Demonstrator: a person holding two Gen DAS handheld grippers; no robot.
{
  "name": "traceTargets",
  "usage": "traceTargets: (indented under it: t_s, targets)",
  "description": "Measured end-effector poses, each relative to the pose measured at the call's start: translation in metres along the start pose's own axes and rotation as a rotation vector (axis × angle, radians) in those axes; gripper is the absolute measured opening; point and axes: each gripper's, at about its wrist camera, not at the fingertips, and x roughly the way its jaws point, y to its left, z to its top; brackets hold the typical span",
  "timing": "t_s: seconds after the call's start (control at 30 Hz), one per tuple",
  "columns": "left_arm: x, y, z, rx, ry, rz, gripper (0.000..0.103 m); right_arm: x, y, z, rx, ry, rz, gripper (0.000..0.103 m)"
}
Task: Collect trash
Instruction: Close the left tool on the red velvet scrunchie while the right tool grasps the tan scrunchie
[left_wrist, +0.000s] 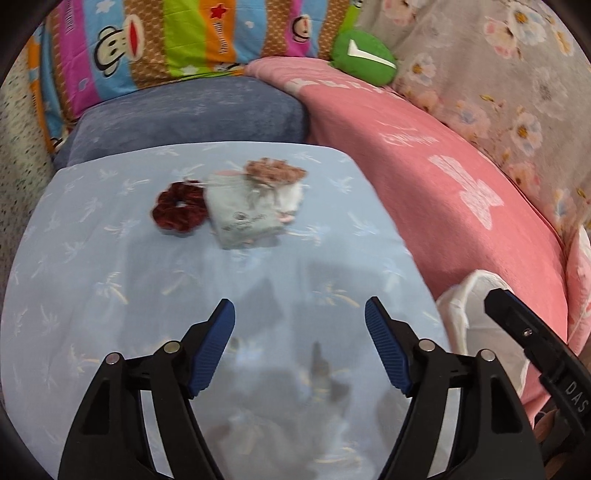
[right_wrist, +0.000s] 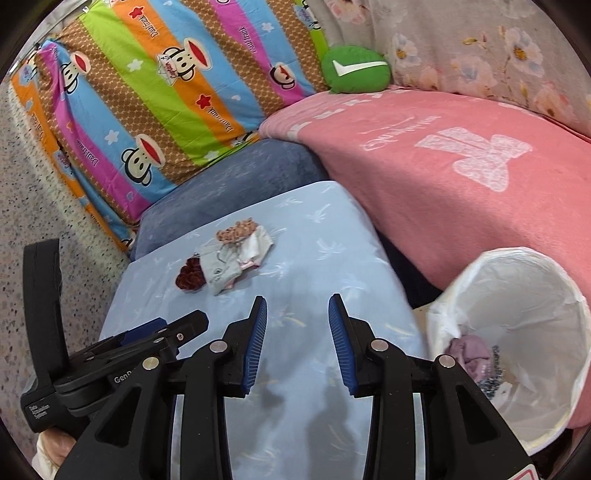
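A small heap of litter lies on the light blue sheet (left_wrist: 110, 258): a dark red scrunchie (left_wrist: 179, 212), a pale crumpled packet (left_wrist: 243, 214), a brown frilly scrunchie (left_wrist: 275, 171) and a white scrap (left_wrist: 291, 195). My left gripper (left_wrist: 299, 306) hovers open in front of the heap, with nothing between its blue pads. In the right wrist view the same heap shows as red scrunchie (right_wrist: 190, 277), packet (right_wrist: 221, 271) and brown scrunchie (right_wrist: 236, 230). My right gripper (right_wrist: 297, 301) is open and holds nothing. The white-lined trash bin (right_wrist: 517, 295) lies tilted to its right, with purple and dark trash (right_wrist: 469, 352) inside.
A dark blue cushion (left_wrist: 192, 118) and a striped monkey-print pillow (left_wrist: 155, 44) lie behind the sheet. A pink blanket (left_wrist: 424, 177) rises on the right, with a green plush (left_wrist: 362, 55) and a floral cover (left_wrist: 498, 74) beyond. Speckled floor (right_wrist: 37, 184) is at the left.
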Motion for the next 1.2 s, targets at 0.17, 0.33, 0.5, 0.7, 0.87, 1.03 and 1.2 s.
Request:
traceTargets:
  t_s: [0.17,0.33,0.5,0.7,0.87,1.03,1.2]
  targets:
    - [0.003,0.045,0.014,-0.057,-0.009,0.054,0.07,0.03,0.026,0.014,-0.019,0.022,0.024,0.035]
    - [0.013,0.081,0.031,-0.095,-0.012,0.099,0.07,0.064,0.047,0.031,-0.022,0.045,0.042,0.036]
    - [0.033,0.111,0.052,-0.143,0.002,0.113,0.07,0.106,0.064,0.054,-0.011,0.062,0.052,0.041]
    - [0.058,0.134,0.075,-0.174,0.003,0.136,0.07,0.157,0.078,0.084,0.01,0.075,0.048,0.042]
    - [0.079,0.144,0.086,-0.188,0.016,0.131,0.07,0.194,0.082,0.095,0.014,0.097,0.033,0.042]
    - [0.1,0.15,0.084,-0.191,0.052,0.123,0.069,0.226,0.078,0.091,0.013,0.137,0.007,0.042]
    - [0.114,0.151,0.074,-0.193,0.1,0.09,0.051,0.244,0.072,0.075,0.015,0.188,0.001,0.042]
